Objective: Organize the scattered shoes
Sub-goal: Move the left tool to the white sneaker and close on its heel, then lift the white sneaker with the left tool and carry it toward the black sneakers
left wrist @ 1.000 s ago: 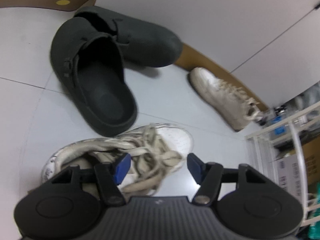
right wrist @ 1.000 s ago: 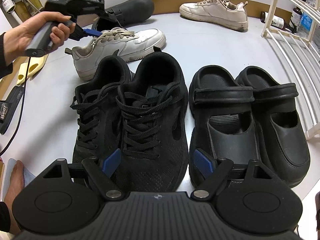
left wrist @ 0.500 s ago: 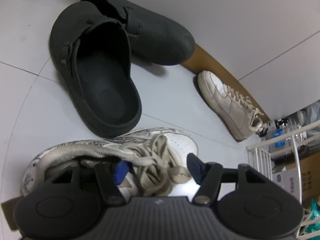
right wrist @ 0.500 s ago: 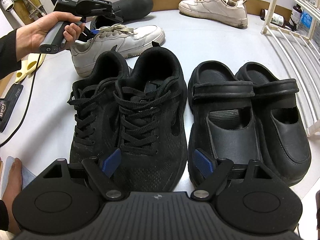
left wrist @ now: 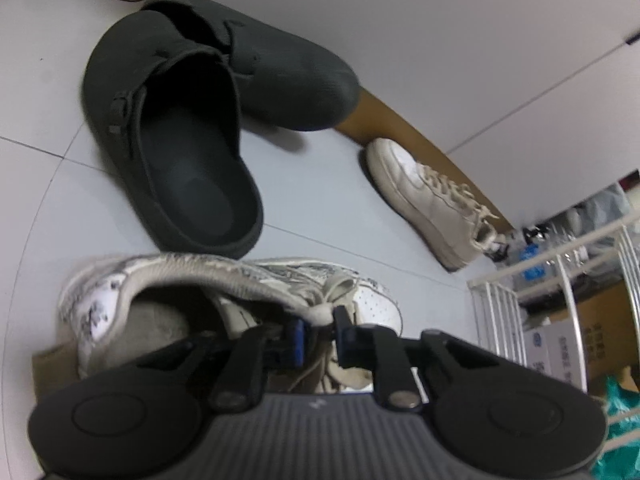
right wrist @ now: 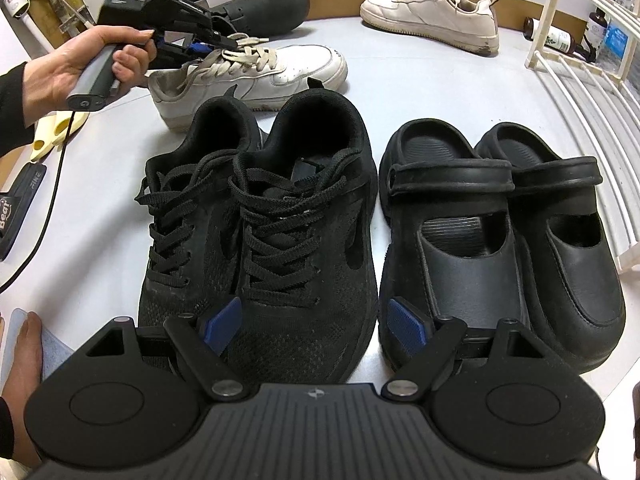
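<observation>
A worn white sneaker (left wrist: 224, 276) lies on its sole on the grey floor, just behind the black lace-up pair (right wrist: 256, 220). My left gripper (left wrist: 320, 332) is over its opening and its jaws are closing, with the blue pads pinching the collar edge beside the laces. In the right wrist view a hand (right wrist: 72, 68) holds that left gripper (right wrist: 200, 46) on the same sneaker (right wrist: 256, 72). Its mate, a second white sneaker (left wrist: 420, 196), lies apart by the wall (right wrist: 432, 16). My right gripper (right wrist: 316, 322) hovers open over the black lace-up toes, holding nothing.
Two dark grey clogs (left wrist: 172, 152) lie overlapped beyond the held sneaker. Black strap clogs (right wrist: 500, 220) stand paired beside the lace-ups. A white wire rack (right wrist: 580, 92) bounds the right side, with a bottle (right wrist: 556, 38) behind it. A cable (right wrist: 44, 208) and a yellow item (right wrist: 52, 136) lie left.
My left gripper has come down onto the white sneaker and its jaws have gone from wide apart to pinching the collar. The right gripper has not moved.
</observation>
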Tool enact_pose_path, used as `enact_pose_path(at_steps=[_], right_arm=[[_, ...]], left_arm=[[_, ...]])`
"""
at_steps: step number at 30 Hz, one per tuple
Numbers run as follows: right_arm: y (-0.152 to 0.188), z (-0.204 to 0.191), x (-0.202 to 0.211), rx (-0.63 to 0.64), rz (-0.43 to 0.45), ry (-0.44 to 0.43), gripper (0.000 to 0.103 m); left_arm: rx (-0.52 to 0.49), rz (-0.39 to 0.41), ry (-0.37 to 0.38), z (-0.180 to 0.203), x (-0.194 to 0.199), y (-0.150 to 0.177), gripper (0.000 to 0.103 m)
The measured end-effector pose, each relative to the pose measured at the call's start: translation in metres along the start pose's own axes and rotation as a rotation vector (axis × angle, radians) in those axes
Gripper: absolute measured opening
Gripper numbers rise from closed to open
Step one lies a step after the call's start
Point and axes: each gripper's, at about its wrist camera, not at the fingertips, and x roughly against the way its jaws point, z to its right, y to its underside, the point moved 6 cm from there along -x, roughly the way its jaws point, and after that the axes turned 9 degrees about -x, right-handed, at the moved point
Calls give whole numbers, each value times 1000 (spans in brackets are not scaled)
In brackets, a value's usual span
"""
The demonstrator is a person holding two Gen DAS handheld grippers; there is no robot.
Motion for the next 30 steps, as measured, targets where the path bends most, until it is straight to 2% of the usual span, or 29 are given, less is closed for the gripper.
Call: enact_pose_path(at_steps=[7, 10, 16, 22, 30], right_arm=[[0, -2, -1, 3, 0, -4, 84], [0, -5, -2, 8, -3, -5, 84], [0, -11, -4, 21, -8, -10, 84], [-2, -16, -6, 28, -10, -15, 84], [-5, -24, -7, 44, 1, -17, 84]], left_arm=[[6, 7, 24, -11, 35, 3, 14], [59, 8, 24, -25, 56, 7, 13], [88, 48, 13, -46, 96, 16, 13], [132, 48, -46, -72, 137, 41, 13], [170, 15, -76, -97, 175, 78, 13]])
